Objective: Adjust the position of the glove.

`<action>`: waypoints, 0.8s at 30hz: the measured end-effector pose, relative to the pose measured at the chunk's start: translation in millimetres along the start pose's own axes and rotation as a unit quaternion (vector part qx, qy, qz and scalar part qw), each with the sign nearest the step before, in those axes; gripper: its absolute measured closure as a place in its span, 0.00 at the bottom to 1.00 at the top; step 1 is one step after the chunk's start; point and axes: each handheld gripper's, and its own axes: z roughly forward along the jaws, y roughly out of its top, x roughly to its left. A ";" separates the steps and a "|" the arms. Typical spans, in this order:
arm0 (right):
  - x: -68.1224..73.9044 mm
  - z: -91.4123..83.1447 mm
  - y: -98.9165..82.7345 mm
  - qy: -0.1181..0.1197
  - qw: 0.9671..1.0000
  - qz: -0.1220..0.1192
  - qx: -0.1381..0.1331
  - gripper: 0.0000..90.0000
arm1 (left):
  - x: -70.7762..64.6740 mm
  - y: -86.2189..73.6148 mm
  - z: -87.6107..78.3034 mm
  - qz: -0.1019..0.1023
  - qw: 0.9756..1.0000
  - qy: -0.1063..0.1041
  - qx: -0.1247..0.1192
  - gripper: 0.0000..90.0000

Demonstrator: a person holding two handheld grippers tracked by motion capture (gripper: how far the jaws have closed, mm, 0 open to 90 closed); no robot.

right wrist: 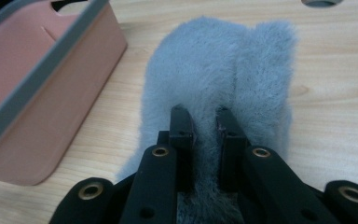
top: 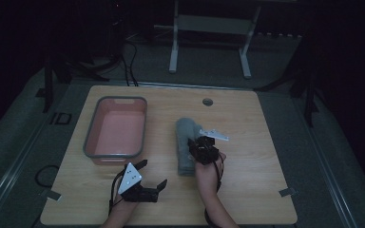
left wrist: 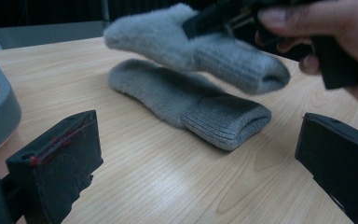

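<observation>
On the left of the wooden table point(top: 261, 190) sits a pink plastic bin point(top: 95, 127) with a grey rim, empty as far as the dim high view lets one judge. Just in front of it rests the left gripper point(top: 153, 177), its jaws spread wide apart with nothing between them; in its own view the two black pads frame bare wood. To the right, near the table's middle, lie the fuzzy grey socks: the lower sock point(left wrist: 186, 105) is flat on the wood with its ribbed cuff turned toward the left gripper, and the upper sock point(left wrist: 168, 39) hangs above it, lifted clear. The right gripper point(right wrist: 204, 122) has its jaws pinched together on a fold of the upper sock's pile, partway along its length, with the sock's toe end spreading out beyond the jaw tips.

Both socks look light, soft and limp, so the lifted one should sag on either side of the pinch and could drag its mate by the clinging nap. The ribbed cuff seems the firmest place to grip; the fluffy body may slip out of a shallow bite.

Much stays uncertain: the high view is dark and merges both socks into one grey shape, the hand covers the right gripper's jaws there, and how much fabric the pads really hold is buried in the pile
</observation>
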 end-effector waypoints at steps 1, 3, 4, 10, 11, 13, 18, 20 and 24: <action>-0.5 2.4 -2.6 0.000 1.000 0.005 0.005 0.89 | 0.2 0.0 -0.1 0.000 1.000 0.000 0.000 0.01; 0.2 9.0 -8.5 -0.002 1.000 0.005 0.014 0.88 | 0.3 0.0 -0.1 -0.001 1.000 -0.001 0.000 0.01; 0.4 12.2 -11.3 0.000 1.000 0.008 0.020 0.88 | 0.2 -0.1 0.0 0.000 1.000 -0.001 0.000 0.01; 2.0 25.1 -23.4 -0.011 1.000 0.003 0.027 0.79 | -0.9 -0.3 0.9 0.002 1.000 -0.002 0.002 0.01; 1.0 25.5 -24.1 -0.009 1.000 0.005 0.026 0.76 | -0.9 -0.4 1.1 0.001 1.000 -0.002 0.001 0.01; -1.3 25.0 -24.2 0.001 1.000 0.017 0.024 0.66 | -0.9 -0.7 1.1 0.005 1.000 -0.003 -0.004 0.01; -2.1 15.9 -17.7 0.022 1.000 -0.009 0.015 0.48 | -2.0 -0.4 0.7 0.013 1.000 -0.002 -0.003 0.01; -4.3 9.3 -14.2 0.025 0.999 -0.040 -0.007 0.36 | -2.4 -0.7 1.4 0.014 1.000 -0.002 0.003 0.01; -17.0 -0.9 -5.0 0.056 0.997 -0.044 -0.022 0.19 | -4.2 -0.5 2.1 0.012 1.000 -0.008 0.001 0.01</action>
